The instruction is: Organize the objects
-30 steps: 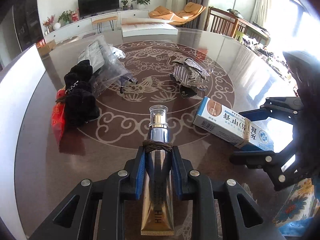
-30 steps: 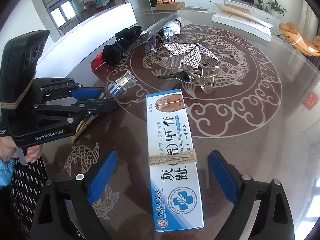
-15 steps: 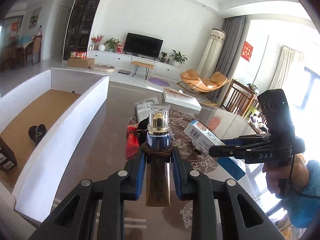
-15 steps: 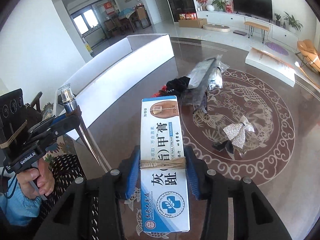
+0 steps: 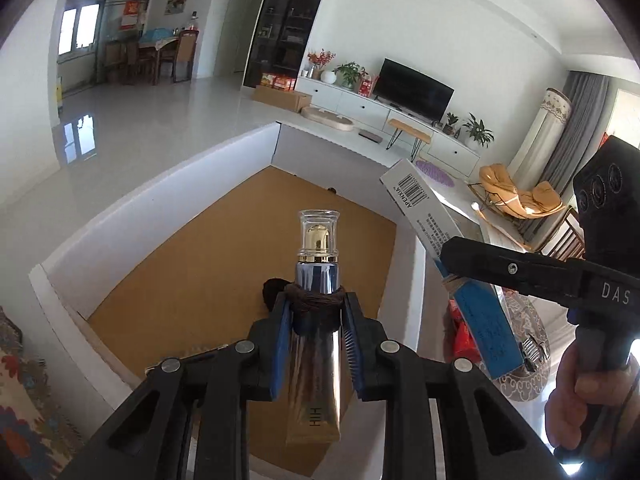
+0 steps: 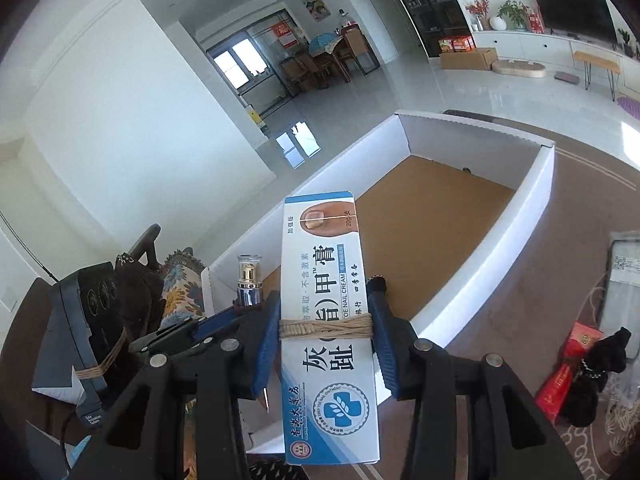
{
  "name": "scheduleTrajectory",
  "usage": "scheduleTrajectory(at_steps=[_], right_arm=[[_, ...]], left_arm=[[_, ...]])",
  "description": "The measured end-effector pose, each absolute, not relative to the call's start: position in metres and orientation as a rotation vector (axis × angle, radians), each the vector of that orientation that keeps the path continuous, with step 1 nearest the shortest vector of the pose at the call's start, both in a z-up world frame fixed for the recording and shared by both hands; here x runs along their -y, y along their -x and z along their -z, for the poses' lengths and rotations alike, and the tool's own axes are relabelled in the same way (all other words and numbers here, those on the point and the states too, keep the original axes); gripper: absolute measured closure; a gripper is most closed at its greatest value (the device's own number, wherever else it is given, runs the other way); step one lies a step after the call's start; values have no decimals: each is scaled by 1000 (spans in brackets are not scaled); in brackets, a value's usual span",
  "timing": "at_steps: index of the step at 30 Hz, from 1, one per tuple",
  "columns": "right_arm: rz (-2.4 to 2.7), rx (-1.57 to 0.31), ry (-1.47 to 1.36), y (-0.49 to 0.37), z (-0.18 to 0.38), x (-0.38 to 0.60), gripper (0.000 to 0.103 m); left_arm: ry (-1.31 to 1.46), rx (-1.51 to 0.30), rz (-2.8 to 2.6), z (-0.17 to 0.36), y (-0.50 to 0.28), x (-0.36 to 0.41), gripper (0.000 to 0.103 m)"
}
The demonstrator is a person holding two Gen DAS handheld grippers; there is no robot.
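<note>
My left gripper [image 5: 316, 316] is shut on a gold and silver cosmetic tube [image 5: 316, 304] with a clear cap, held above the open white box [image 5: 132, 204] with a brown cardboard floor. My right gripper [image 6: 324, 328] is shut on a blue and white nail cream box [image 6: 324, 304], held over the same white box's [image 6: 540, 184] near wall. The nail cream box [image 5: 436, 232] and right gripper also show at the right of the left wrist view. The tube [image 6: 249, 280] shows at the left of the right wrist view.
A small dark object [image 5: 272, 290] lies on the white box's floor. On the brown patterned table [image 6: 580, 208] to the right lie a red packet [image 6: 568, 372], black pouches [image 6: 600, 376] and a clear plastic bag [image 6: 624, 264]. A patterned chair cushion [image 5: 24, 420] is at the lower left.
Both grippers have lifted their objects off the table and swung left, over the white box. The right gripper closed on the nail cream box a second ago.
</note>
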State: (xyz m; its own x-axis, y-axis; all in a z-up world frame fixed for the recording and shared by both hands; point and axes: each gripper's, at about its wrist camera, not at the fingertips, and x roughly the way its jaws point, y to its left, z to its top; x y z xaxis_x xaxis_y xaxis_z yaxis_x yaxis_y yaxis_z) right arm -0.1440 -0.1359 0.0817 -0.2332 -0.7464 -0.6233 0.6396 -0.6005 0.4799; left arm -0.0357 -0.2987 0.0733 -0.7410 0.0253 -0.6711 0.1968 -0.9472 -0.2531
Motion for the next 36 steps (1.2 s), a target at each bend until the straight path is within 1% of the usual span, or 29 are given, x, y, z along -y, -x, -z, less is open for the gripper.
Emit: scheduleTrajectory(at_steps=[2,4,5,6,8,9,10,11,12,13,14,15,16,18,20,22,25,27,30,31,32,34,36], right_arm=[[1931,172,-1101,150,-66,165,57],[1910,190,-1150,157,-48,185,51],[1907,200,-1181,160,-40,190,37],[1915,212,-1193,162,-35,191,28],[1935,227,-1169,161,-34,182,26],[1952,215,-1148,159,-36,175,25],[1975,193,-1122,156,-39,166,23],[2006,159,-1088,152,-43,153,17],[2039,121,-1053,147,-46,141,12],[2073,80,-1016,141,-48,125,9],[2110,33,-986,134,-49,109,3],[2143,-12,-964,125,-47,90,0],[2170,-51,-947,118,-43,70,0],[2231,-135,-962,102,-28,29,0],[2318,-220,-983,87,-9,-20,0],[2392,-276,-1023,71,12,-64,0],[2497,-329,-1122,50,39,-126,0],[2549,-365,-1173,37,52,-156,0],[2585,-416,-1231,23,66,-181,0],[2591,-420,-1250,20,70,-187,0],[2596,-376,-1241,15,69,-194,0],[2607,-337,-1254,14,70,-202,0],[2608,-311,-1267,19,72,-204,0]], left_arm=[[-1120,-459,2772,-64,47,314,78],[-1157,-433,2701,-53,58,325,77],[-1176,-423,2662,-48,63,330,75],[-1196,-416,2625,-43,68,333,72],[-1197,-410,2580,-36,71,335,55],[-1172,-407,2580,-36,68,333,50],[-1137,-401,2588,-37,65,330,39],[-1096,-392,2593,-39,61,325,32],[-1058,-383,2601,-42,56,318,29],[-1025,-376,2614,-47,49,308,27],[-1000,-378,2633,-52,43,296,25],[-983,-390,2654,-57,38,282,24],[-969,-414,2680,-61,35,268,22],[-951,-482,2753,-68,22,232,15],[-958,-556,2827,-68,12,192,0],[-1024,-623,2884,-58,9,148,0],[-1231,-679,2885,-28,21,86,0],[-1323,-601,2881,-8,28,49,0],[-1403,-375,2881,15,33,4,0],[-1425,-301,2871,22,35,-5,0],[-1442,-245,2856,31,36,-11,0],[-1465,-182,2821,45,36,-16,0],[-1479,-188,2785,52,39,-14,0]])
